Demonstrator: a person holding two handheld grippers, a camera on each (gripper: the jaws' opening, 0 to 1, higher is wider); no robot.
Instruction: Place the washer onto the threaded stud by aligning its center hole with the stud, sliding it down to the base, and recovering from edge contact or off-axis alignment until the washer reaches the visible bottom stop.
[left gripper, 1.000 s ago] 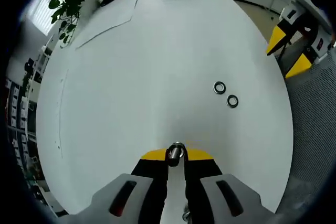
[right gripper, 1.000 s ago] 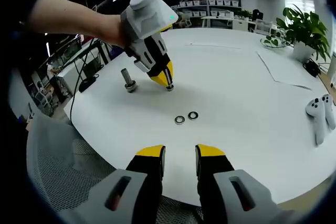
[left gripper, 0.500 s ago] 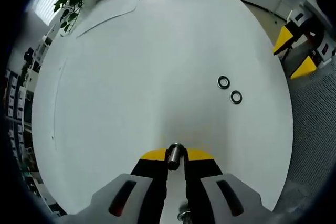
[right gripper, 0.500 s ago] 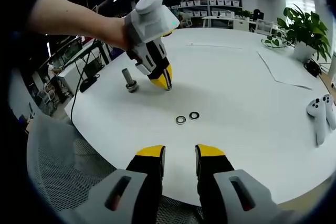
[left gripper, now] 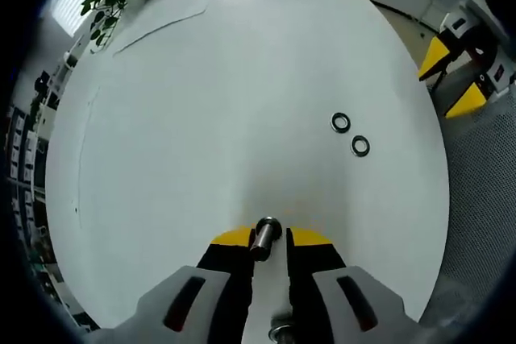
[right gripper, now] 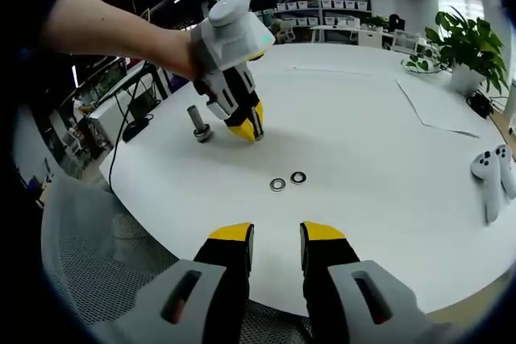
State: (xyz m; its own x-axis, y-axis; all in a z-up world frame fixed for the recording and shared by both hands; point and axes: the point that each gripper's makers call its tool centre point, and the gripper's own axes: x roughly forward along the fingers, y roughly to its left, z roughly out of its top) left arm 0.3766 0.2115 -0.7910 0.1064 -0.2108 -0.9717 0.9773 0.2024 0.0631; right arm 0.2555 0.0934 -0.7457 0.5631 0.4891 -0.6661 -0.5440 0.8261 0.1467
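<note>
I see a round, smooth white table (right gripper: 387, 199) with two flat metal ring washers (right gripper: 288, 180) lying side by side on it, nearly touching, each a dark ring with a clear center hole. In the left gripper view the same pair of washers (left gripper: 350, 134) sits ahead and to the right of my left gripper (left gripper: 268, 241).

The left gripper has yellow-tipped black fingers (left gripper: 228, 241) on a grey plastic body, and between them stands a short metal cylinder, the stud (left gripper: 264, 235), its rounded shiny end toward the camera. The fingers sit close either side of it (I cannot tell whether they actually press on it). In the right gripper view the left gripper (right gripper: 246, 130) points tips-down at the table, beyond the washers, held by a person's hand (right gripper: 173, 46). Just beside it, on the far side from the washers, a second upright metal stud with a wider base (right gripper: 197, 122) stands on the table.

My right gripper (right gripper: 276, 239) hovers at the near table edge, well apart from the washers, its fingers parted with a plain gap and nothing held.

White controllers (right gripper: 492, 175) lie on the table far right of the washers; a leafy green plant (right gripper: 468, 42) stands farther back.
</note>
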